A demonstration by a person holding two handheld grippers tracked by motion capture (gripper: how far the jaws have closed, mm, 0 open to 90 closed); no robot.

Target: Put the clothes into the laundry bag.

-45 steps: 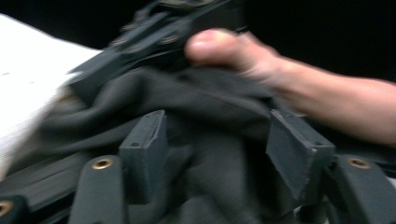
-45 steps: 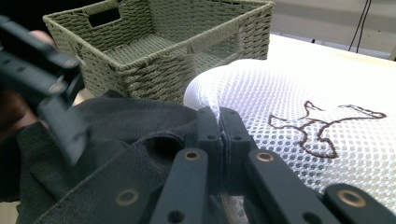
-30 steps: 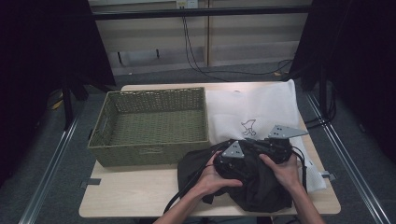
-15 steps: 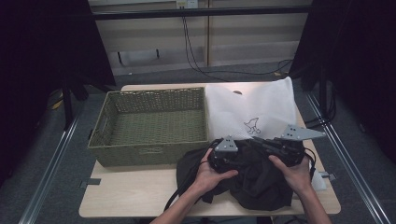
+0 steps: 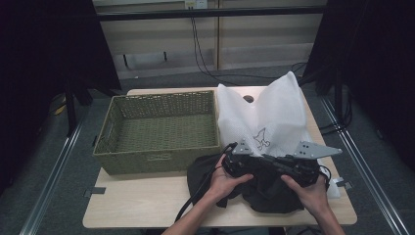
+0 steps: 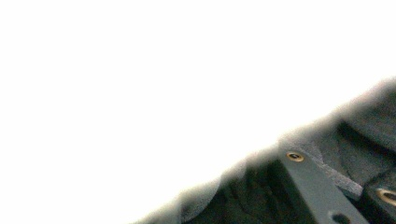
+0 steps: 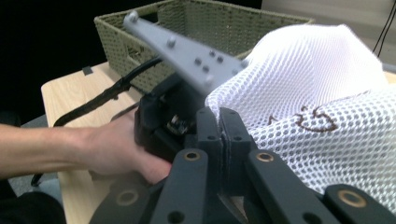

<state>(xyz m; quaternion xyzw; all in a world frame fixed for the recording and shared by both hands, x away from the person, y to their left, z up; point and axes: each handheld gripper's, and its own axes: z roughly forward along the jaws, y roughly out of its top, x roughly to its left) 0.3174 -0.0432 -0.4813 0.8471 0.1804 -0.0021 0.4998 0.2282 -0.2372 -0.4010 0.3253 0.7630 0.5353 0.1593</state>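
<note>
My left tongs (image 5: 254, 157) just closing on white mesh bag (image 5: 274, 117) edge, right tongs (image 5: 286, 164) pressed together on same edge. Bag now lifted, standing over dark garment (image 5: 264, 193) at counter (image 5: 147, 196) right. Opening it for garment, I reckon.

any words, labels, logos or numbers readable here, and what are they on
No readable words or numbers.
White mesh bag: a dark outline mark, a drawn figure rather than lettering; it spells nothing.
Green wicker basket: a small tag on its front wall, too small to read.
Grey plates on the grippers: screw holes, no print.
</note>
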